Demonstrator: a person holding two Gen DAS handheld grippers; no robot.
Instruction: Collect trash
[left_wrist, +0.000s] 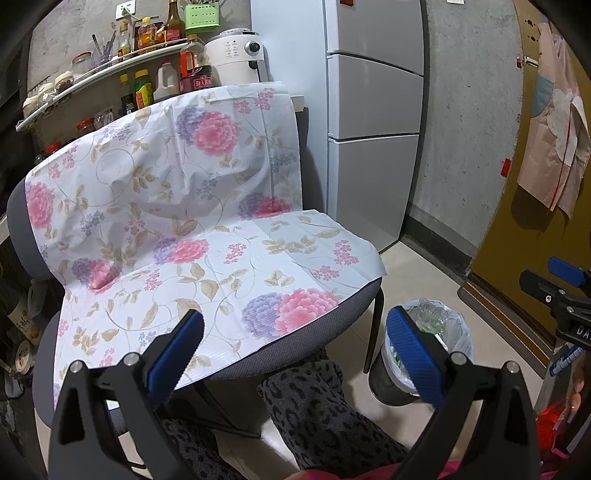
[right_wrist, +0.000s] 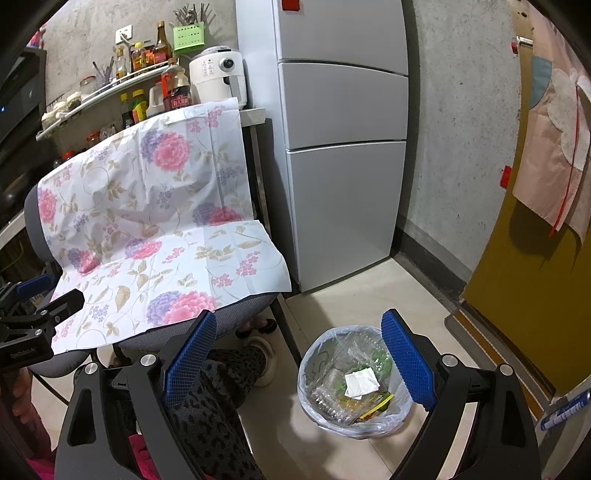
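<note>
A trash bin (right_wrist: 354, 384) lined with a clear bag stands on the floor to the right of the chair; it also shows in the left wrist view (left_wrist: 436, 332). It holds clear plastic packaging, wrappers and a crumpled white paper (right_wrist: 360, 382). My right gripper (right_wrist: 299, 354) is open and empty above the bin's left side. My left gripper (left_wrist: 295, 347) is open and empty over the chair seat's front edge. A floral sheet (left_wrist: 177, 221) covers the grey chair (left_wrist: 295, 350); no trash shows on it.
A grey fridge (right_wrist: 343, 147) stands behind the chair, against a concrete wall. A shelf with bottles and jars (left_wrist: 110, 74) and a white air fryer (left_wrist: 236, 55) are at the back left. A yellow door (right_wrist: 535, 277) is on the right. The person's patterned legs (left_wrist: 317, 406) are below.
</note>
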